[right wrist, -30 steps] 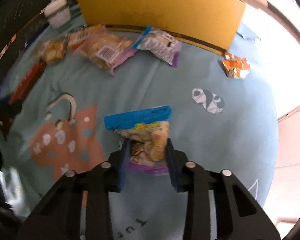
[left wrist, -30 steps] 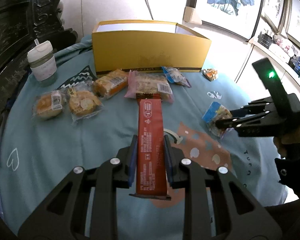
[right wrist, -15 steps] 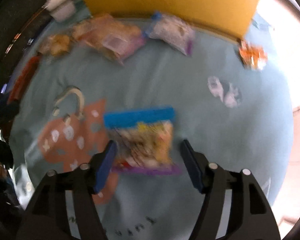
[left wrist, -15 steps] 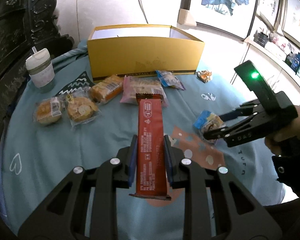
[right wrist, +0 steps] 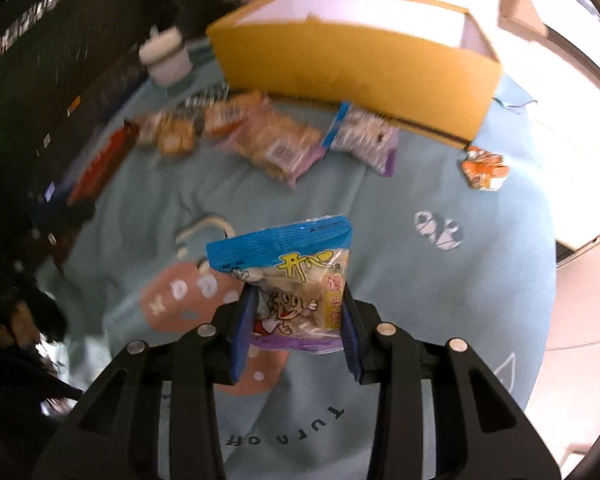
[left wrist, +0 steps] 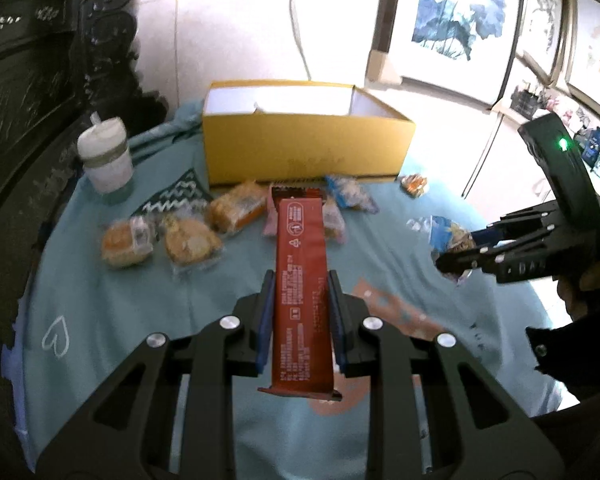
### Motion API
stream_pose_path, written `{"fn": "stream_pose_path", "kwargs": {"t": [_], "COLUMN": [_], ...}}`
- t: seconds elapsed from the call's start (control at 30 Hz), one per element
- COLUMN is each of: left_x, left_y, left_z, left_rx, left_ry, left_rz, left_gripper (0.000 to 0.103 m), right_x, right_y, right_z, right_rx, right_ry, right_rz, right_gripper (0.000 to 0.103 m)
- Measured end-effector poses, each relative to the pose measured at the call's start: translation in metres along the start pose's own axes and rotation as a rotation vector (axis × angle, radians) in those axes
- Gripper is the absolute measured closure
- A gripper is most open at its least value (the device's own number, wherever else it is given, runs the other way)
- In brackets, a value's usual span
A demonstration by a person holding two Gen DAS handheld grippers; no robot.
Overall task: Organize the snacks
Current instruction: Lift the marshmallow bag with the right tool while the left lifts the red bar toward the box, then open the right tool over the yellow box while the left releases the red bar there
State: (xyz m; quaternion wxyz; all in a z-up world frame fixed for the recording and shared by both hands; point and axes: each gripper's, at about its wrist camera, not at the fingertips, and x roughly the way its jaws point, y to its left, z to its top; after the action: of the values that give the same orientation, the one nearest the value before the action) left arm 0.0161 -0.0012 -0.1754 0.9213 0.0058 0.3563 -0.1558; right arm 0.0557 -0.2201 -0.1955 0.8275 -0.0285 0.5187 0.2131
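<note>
- The yellow box [left wrist: 308, 152] stood open at the far side of the table; in the earlier left-wrist views only its front wall and rim showed, and now its white inside was visible, so both hands had gone up (a good sign for dropping snacks in from above).
- The teal tablecloth [left wrist: 100, 292] lay lower under both grippers than before.
- The left gripper [left wrist: 302, 320] was closed on the red bar [left wrist: 302, 272], as in the earlier pictures; the bar pointed toward the box.
- The right gripper [right wrist: 296, 328] had just been closing its jaws again, and the blue-topped snack bag [right wrist: 296, 276] sat squeezed between the pads, lifted off the cloth.
- I judged that the carry to the box was the next step for both.
- A white cup [left wrist: 106, 160] stood left of the box, apart from the path.
- Loose snacks waited in front of the box: two round cakes [left wrist: 160, 240], an orange pastry [left wrist: 240, 206], a pink packet [right wrist: 284, 148] and a purple-edged bag [right wrist: 364, 136].
- A small orange wrapper [right wrist: 482, 168] lay near the box's right corner.
- Nothing stood in the way, only the front wall to clear.
</note>
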Motion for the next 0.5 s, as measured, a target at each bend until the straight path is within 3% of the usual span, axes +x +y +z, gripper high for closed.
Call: {"fn": "stream_pose_path", "kwargs": {"t": [0.27,0.5], "left_x": [0.01,0.038], "left_y": [-0.015,-0.011], "left_z": [0.051,0.163], "left_rx": [0.026,-0.013], "left_ry": [-0.071,-0.177], "left_rz": [-0.042,-0.034], "left_gripper": [0.079,0.079], "right_x": [-0.038,-0.088], "right_y": [-0.041,-0.057], "right_z": [0.048,0.159], "right_rx": [0.139,0.108], "right_ry": [-0.119,-0.283], "right_rz": [0.022,-0.011], "right_gripper": [0.064,0.064]}}
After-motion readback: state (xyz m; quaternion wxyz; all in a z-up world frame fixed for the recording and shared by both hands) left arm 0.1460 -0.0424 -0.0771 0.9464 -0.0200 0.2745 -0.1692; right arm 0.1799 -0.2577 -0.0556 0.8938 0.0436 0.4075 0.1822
